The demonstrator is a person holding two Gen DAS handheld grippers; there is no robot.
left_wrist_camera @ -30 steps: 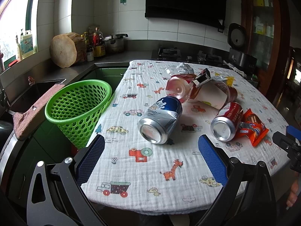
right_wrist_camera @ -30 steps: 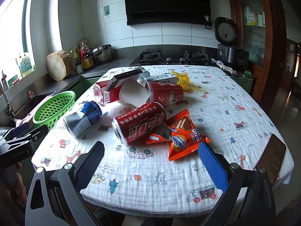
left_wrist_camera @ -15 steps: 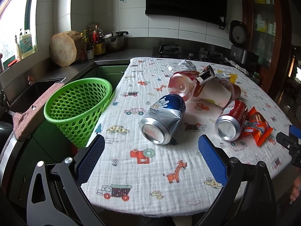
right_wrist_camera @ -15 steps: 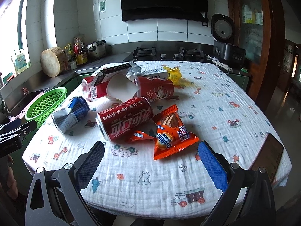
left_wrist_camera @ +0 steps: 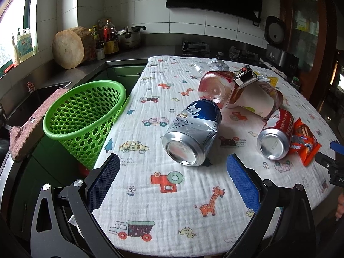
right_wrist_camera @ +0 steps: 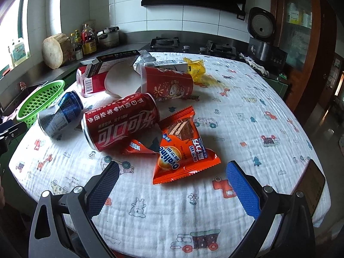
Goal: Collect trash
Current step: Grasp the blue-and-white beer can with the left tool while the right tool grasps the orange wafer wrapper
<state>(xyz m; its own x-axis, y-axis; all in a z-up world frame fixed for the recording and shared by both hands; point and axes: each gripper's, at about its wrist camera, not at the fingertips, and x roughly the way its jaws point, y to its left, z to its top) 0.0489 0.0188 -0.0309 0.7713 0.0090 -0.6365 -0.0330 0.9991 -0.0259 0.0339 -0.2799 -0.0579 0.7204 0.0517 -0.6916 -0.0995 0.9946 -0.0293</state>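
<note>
Trash lies on the patterned tablecloth [left_wrist_camera: 172, 204]. A dented blue and silver beer can [left_wrist_camera: 193, 132] lies on its side just ahead of my open, empty left gripper [left_wrist_camera: 173, 180]. A red cola can [right_wrist_camera: 120, 122] and an orange Ovaltine wrapper [right_wrist_camera: 182, 150] lie just ahead of my open, empty right gripper [right_wrist_camera: 172, 182]. Behind them lie a red paper cup [right_wrist_camera: 165, 81], a plastic cup [left_wrist_camera: 211, 88], a carton [right_wrist_camera: 116, 61] and a yellow wrapper [right_wrist_camera: 195, 66]. A green basket [left_wrist_camera: 86, 114] stands off the table's left edge.
A phone [right_wrist_camera: 311, 189] lies at the table's right front edge. A sink with a pink cloth [left_wrist_camera: 30, 124] is left of the basket. A counter with bottles, a wooden block [left_wrist_camera: 68, 50], a stove and a rice cooker [right_wrist_camera: 261, 28] runs along the back.
Both grippers have moved slightly closer to the trash. The cans and wrapper now look larger. Nothing on the table has moved.
</note>
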